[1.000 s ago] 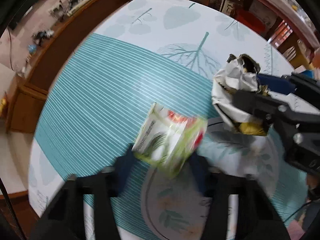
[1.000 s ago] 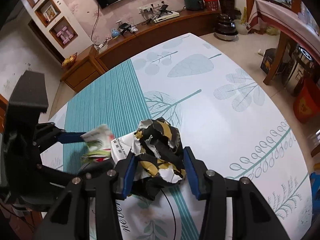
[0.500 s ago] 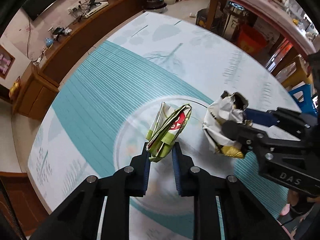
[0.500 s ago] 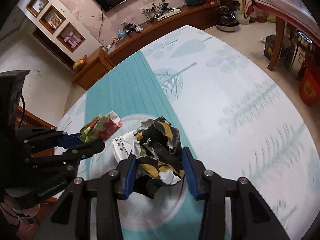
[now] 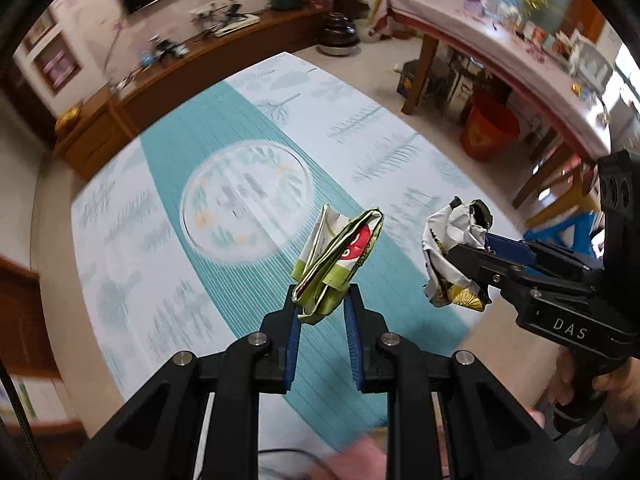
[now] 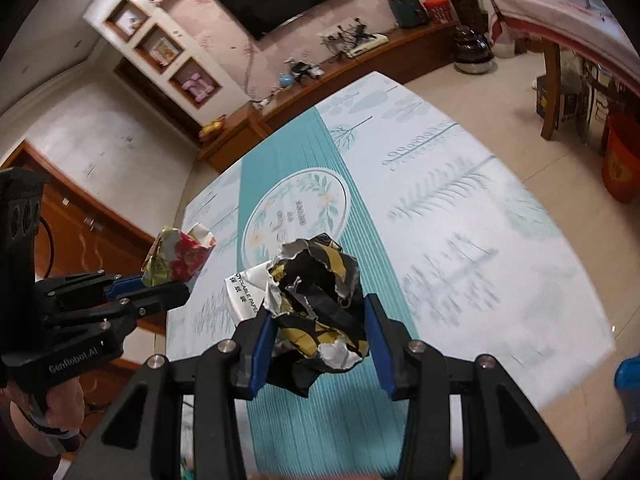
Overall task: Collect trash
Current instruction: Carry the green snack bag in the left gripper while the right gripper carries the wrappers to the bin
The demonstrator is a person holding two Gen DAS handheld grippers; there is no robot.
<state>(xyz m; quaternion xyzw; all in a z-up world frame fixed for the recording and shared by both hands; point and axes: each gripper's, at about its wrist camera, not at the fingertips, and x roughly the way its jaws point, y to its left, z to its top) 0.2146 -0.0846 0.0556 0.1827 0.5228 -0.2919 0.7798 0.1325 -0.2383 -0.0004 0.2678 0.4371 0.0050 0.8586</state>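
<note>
My left gripper point(image 5: 320, 300) is shut on a flattened green, white and red carton point(image 5: 338, 256) and holds it high above the floor mat point(image 5: 224, 152). The carton also shows in the right wrist view point(image 6: 178, 256), with the left gripper point(image 6: 160, 286) at the left. My right gripper point(image 6: 318, 312) is shut on a crumpled black, yellow and white paper wad point(image 6: 316, 304), also held high. In the left wrist view the wad point(image 5: 454, 256) and the right gripper point(image 5: 476, 264) are to the right of the carton.
The teal and white mat has a round leaf print point(image 6: 296, 216) in its middle. A wooden TV cabinet point(image 6: 340, 68) runs along the far wall. A table with a cloth point(image 5: 500, 48) and a red bucket point(image 5: 488, 128) stand at the right. Something blue point(image 6: 628, 380) is at the right edge.
Both grippers have risen well above the mat with their trash held fast. The mat now looks smaller and farther below, and more of the room shows.
</note>
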